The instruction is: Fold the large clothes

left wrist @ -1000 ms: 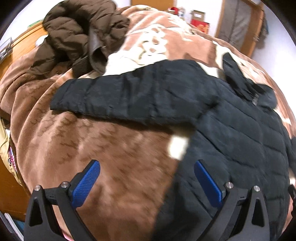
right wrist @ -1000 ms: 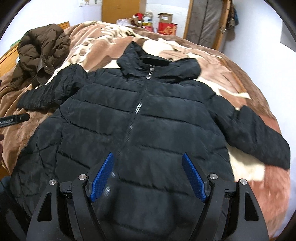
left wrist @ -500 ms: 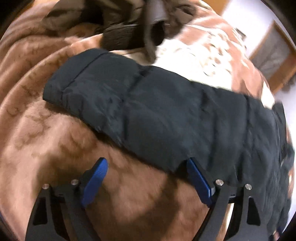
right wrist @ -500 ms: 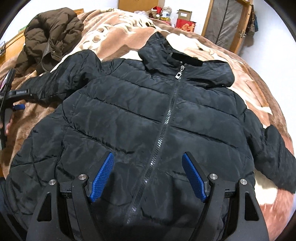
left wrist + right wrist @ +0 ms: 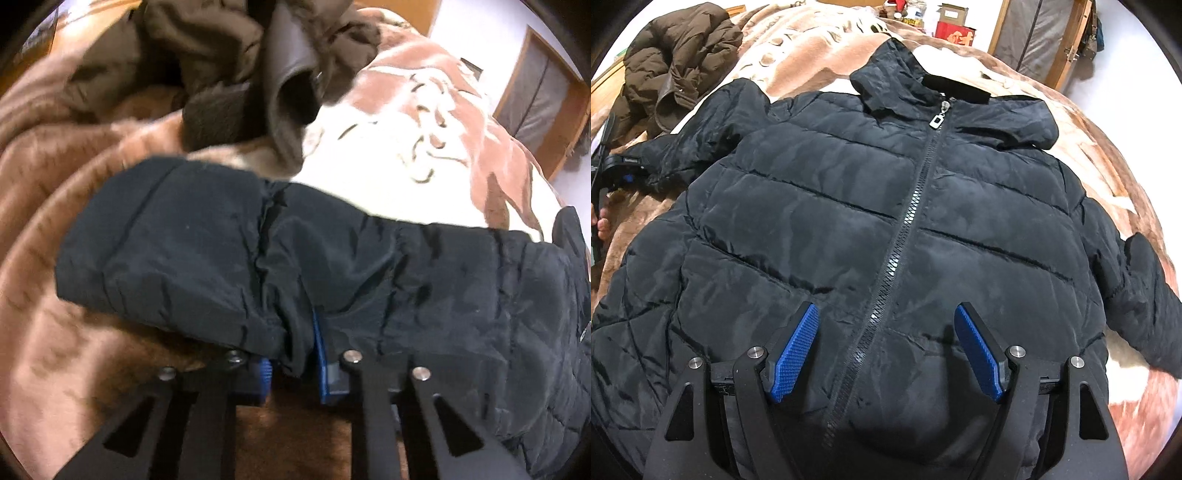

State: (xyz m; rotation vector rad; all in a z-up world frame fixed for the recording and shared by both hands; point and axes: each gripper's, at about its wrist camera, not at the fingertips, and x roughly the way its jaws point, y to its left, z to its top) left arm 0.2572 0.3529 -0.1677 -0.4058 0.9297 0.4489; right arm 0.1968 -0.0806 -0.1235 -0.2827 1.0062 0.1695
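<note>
Left tool [image 5: 291, 354] pinches our black quilted puffer jacket's sleeve [image 5: 229, 258] at lower centre; right tool [image 5: 886, 350] gapes empty, so we should carry the sleeve flat across.

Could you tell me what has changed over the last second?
The left gripper moved in to the black jacket's sleeve and shut on its lower edge. The right gripper advanced over the black puffer jacket, still open. The brown coat stayed put.
</note>
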